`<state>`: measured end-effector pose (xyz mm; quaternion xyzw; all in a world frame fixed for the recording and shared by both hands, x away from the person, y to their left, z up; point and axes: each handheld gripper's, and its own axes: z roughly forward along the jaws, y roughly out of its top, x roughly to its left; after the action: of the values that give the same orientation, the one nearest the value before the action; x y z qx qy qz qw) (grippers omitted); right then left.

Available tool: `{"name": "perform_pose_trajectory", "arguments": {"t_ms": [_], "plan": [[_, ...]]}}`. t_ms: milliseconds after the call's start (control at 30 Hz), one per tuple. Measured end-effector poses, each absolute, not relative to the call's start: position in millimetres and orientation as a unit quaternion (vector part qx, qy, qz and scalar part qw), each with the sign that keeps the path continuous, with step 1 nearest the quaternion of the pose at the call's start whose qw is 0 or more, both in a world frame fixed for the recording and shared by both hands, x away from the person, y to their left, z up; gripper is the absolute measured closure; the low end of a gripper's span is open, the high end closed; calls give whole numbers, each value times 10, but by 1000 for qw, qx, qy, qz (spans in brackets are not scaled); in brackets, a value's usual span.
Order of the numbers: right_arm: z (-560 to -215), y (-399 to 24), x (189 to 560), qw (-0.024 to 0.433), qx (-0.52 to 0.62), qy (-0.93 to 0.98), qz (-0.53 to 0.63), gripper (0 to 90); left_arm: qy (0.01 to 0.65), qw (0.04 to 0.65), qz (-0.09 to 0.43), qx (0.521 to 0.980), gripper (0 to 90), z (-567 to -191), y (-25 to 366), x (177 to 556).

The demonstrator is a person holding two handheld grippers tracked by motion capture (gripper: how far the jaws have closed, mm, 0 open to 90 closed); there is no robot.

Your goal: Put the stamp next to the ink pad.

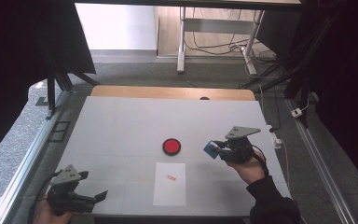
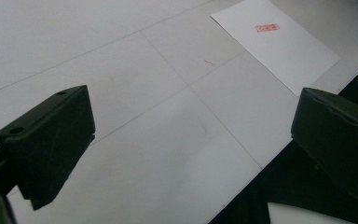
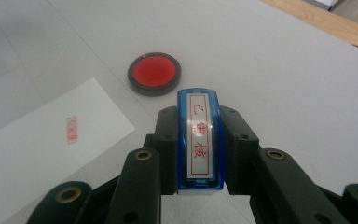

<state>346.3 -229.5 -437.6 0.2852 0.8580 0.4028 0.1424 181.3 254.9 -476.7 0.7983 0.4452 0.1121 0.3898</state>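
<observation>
The right gripper (image 3: 200, 186) pinches a small blue stamp (image 3: 200, 140) by its flat sides above the counter (image 1: 121, 126), near the red ink pad (image 1: 171, 146). It's probably light, rigid, slick plastic. Left gripper (image 2: 186, 154) fingers spread, empty.

The blue stamp (image 3: 199, 140), clamped between the right gripper's (image 3: 199, 154) jaws, carried a white label framed in red with three red Chinese characters, apparently 已审核. Ahead and to the left of that claw, the white paper sheet (image 3: 37, 154) bore a small red framed imprint (image 3: 72, 129), too small to read.
</observation>
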Motion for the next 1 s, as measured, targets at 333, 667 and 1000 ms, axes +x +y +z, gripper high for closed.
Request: {"name": "perform_pose_trajectory", "arguments": {"t_ms": [333, 667, 1000], "plan": [[-4537, -2356, 3580, 159, 311, 860, 372, 714, 446, 388, 112, 799, 2, -4768, 2545, 1815], [-4645, -2365, 3649, 152, 324, 862, 360, 714, 447, 387, 113, 799, 7, -4771, 2538, 1818], [-4737, -2345, 3703, 149, 328, 865, 349, 714, 447, 385, 112, 800, 9, -4771, 2539, 1821]]}}
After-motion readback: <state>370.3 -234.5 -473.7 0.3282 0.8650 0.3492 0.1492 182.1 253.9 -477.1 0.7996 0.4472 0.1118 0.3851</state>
